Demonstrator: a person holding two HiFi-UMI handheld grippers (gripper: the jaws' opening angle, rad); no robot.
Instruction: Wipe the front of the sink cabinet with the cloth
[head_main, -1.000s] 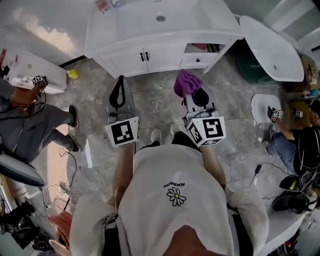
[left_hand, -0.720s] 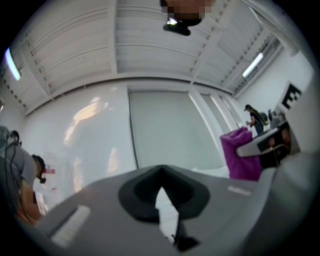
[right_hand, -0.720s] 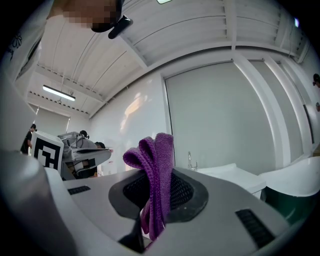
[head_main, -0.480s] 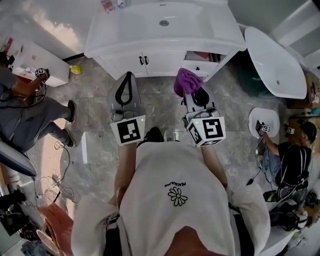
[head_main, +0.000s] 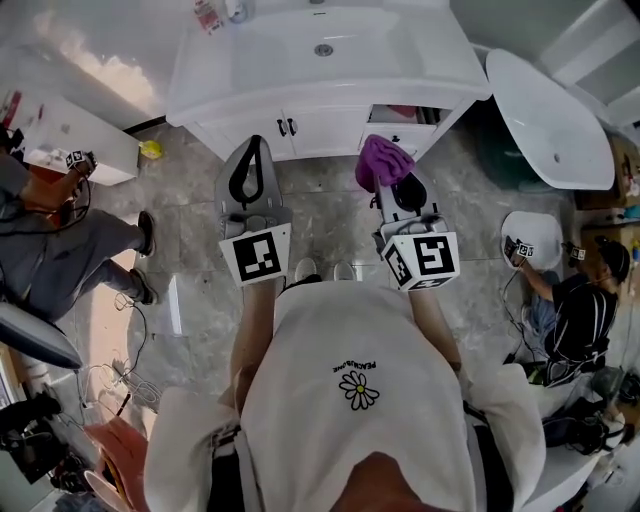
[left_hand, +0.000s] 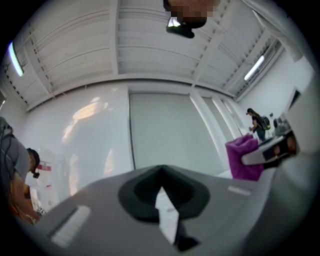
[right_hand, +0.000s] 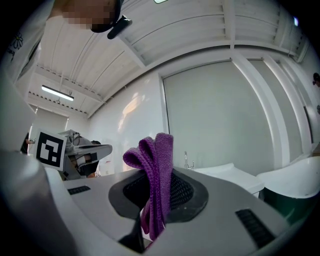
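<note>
left gripper (head_main: 252, 148): jaws pressed together, nothing held; aimed toward the cabinet doors (head_main: 262, 130), over the floor (head_main: 320, 215).
right gripper (head_main: 388, 182): jaws clamped on the cloth (head_main: 380, 160), tips buried in its folds.
cloth: purple and bunched. in the right gripper view it stands up past the jaws as a folded loop. in the head view it sits just in front of the cabinet's right part, under the open compartment (head_main: 405, 113). touching the front or not: cannot tell.
sink cabinet (head_main: 330, 128): white, two doors with dark handles at the centre, basin (head_main: 300, 55) on top.
open compartment: right of the doors, something pinkish inside, too small to tell.
grippers together: side by side, apart from each other, left one a bit nearer the doors.
marker cubes (head_main: 256, 258): one at the rear of each gripper, just ahead of the wearer's chest.
floor: grey marbled tile.
bathtub (head_main: 550, 100): white, right of the cabinet.
yellow item (head_main: 149, 149): on the floor left of the cabinet, unclear what.
bystanders: person in grey (head_main: 50, 240) at the left edge, person in black (head_main: 585, 310) at the right edge.
</note>
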